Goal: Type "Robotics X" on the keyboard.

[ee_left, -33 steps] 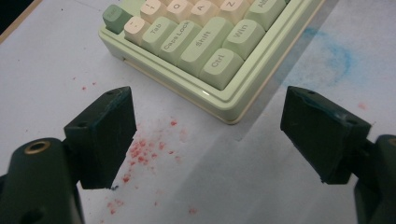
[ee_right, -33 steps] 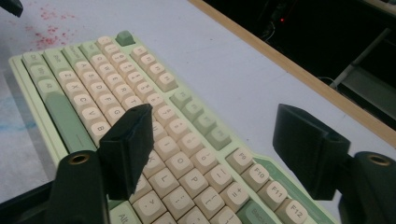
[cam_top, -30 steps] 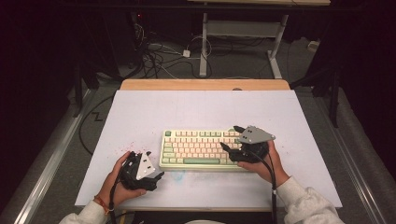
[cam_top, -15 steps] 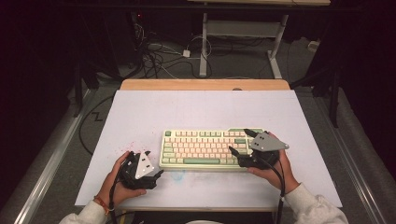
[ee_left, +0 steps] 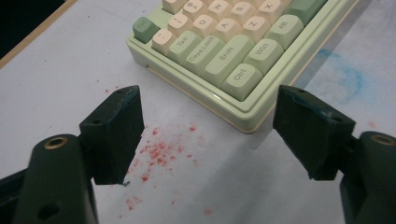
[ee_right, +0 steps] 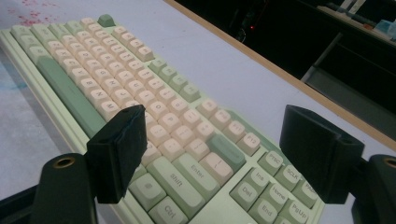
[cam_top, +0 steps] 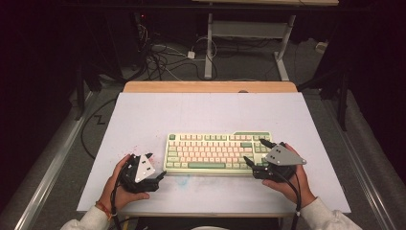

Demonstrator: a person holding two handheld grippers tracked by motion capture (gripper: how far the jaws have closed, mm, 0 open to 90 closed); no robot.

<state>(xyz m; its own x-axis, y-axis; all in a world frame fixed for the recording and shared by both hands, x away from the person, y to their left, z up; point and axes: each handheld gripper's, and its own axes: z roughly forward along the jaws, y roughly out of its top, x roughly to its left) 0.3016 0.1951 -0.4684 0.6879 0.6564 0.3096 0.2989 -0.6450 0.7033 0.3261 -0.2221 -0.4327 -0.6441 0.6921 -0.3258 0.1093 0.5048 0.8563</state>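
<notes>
A pale green and cream keyboard (cam_top: 218,153) lies on the white sheet (cam_top: 210,115) near the front of the table. My left gripper (cam_top: 157,165) rests on the sheet just left of it. Its jaws have just been closing a little, and it is still open (ee_left: 208,109) with nothing between the pads. The keyboard's front left corner (ee_left: 243,105) lies just ahead of them. My right gripper (cam_top: 253,150) hovers open over the keyboard's right end. In the right gripper view the Enter and Shift keys (ee_right: 187,168) show between the wide jaws of that gripper (ee_right: 217,116).
Red specks (ee_left: 161,149) and a blue smear (ee_left: 345,74) mark the sheet by the keyboard's left end. The table's wooden far edge (cam_top: 210,86) borders a dark floor with cables (cam_top: 163,57) and a white desk frame (cam_top: 249,33).
My right gripper has slid to the right along the keyboard, from its middle-right keys to its right end. The left hand has stayed where it was.
</notes>
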